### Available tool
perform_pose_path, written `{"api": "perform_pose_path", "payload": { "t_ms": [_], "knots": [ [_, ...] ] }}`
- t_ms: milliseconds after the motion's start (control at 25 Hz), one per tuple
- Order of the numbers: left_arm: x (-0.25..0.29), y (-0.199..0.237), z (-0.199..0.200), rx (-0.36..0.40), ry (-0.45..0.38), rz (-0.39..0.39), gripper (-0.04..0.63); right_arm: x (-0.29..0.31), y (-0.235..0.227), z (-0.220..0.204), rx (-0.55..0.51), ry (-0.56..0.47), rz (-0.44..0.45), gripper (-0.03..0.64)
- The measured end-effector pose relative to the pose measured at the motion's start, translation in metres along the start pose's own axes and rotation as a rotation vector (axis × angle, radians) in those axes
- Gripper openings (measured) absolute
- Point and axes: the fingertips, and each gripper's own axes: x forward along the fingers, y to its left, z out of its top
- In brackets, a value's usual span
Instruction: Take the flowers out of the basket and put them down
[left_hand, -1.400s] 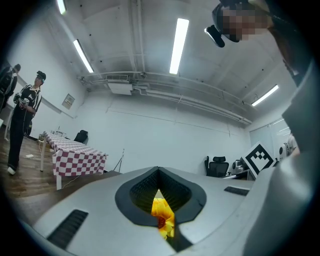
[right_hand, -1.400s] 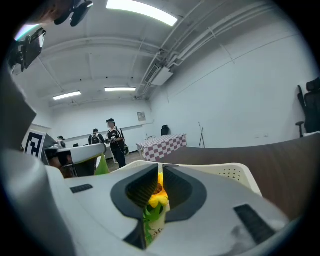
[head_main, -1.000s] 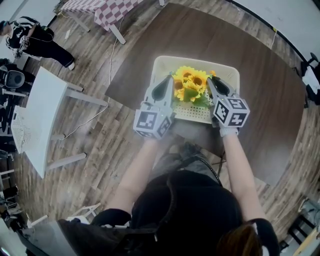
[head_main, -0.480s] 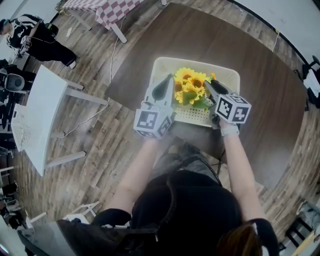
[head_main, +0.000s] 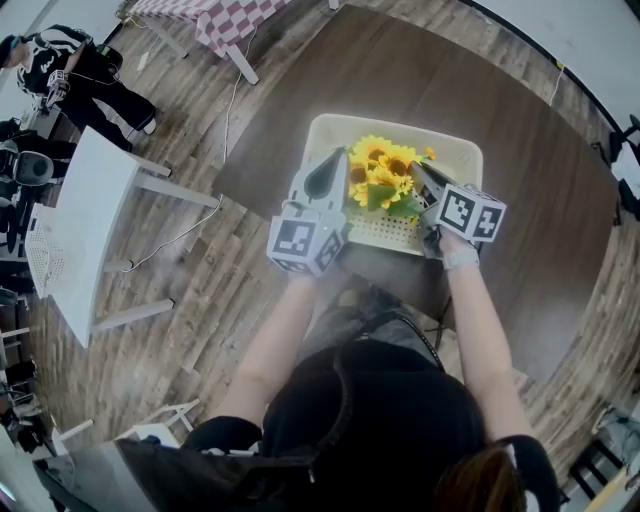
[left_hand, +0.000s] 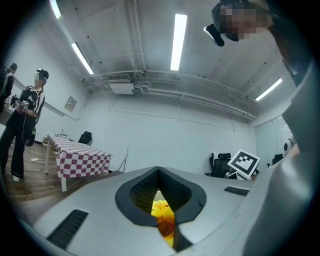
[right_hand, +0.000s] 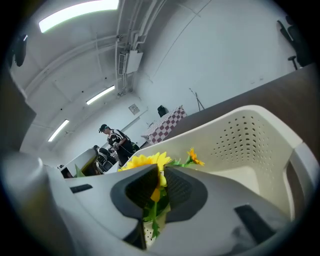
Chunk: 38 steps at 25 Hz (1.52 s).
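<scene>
**A:** Which step is this?

**B:** The grab, I'd say. The flowers (head_main: 383, 175) stand in the cream basket (head_main: 455, 148), nothing lifted yet. The right gripper (head_main: 424, 180) comes in from the bunch's right side, tipped a little downward. Its jaws have just been closing, and its own view shows a green stem and a yellow petal caught in the narrow gap between the pads. I read that as a hold on the flowers.

**A:** And the other one?

**B:** The left gripper (head_main: 330, 166) sits at the left of the bunch with its jaws fully together and nothing between them. Yellow petals show only beyond the slit.

**A:** What does the next move call for?

**B:** Probably a straight lift, high enough that the stems clear the rim before any sideways travel. The hold seems to be on only part of the bunch, so a slow start would show whether the rest follows.

**A:** What boxes it in?

**B:** The basket's perforated walls rise on the far and right sides of the bunch, close to the right gripper. The left gripper stands just beside the blooms too.

**A:** Room to set them down?

**B:** Plenty. The dark table (head_main: 545, 200) lies bare to the right and far side of the basket. On the left and near sides its edge comes close, so I'd go right.
</scene>
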Motion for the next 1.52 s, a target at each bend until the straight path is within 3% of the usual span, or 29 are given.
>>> {"api": "perform_pose_path", "payload": {
  "t_ms": [480,760,1080,1400,1520],
  "knots": [
    [0.007,-0.005,-0.003,0.003,0.007,-0.05,0.0,-0.011,-0.009,0.011,-0.004,-0.078,-0.069,0.009],
    [0.018,-0.012,-0.011,-0.013,0.053,-0.102,0.002,-0.021,-0.017,0.018,-0.005,-0.122,-0.103,0.009],
    [0.032,-0.021,-0.029,-0.067,0.16,-0.159,0.048,-0.03,-0.026,0.023,0.011,-0.153,-0.134,0.008],
    [0.036,-0.015,-0.057,-0.09,0.317,-0.136,0.049,-0.033,-0.029,0.024,0.028,-0.171,-0.152,0.008],
    [0.037,-0.012,-0.069,-0.099,0.384,-0.116,0.116,-0.033,-0.03,0.024,0.027,-0.171,-0.154,0.008]
  ]
}}
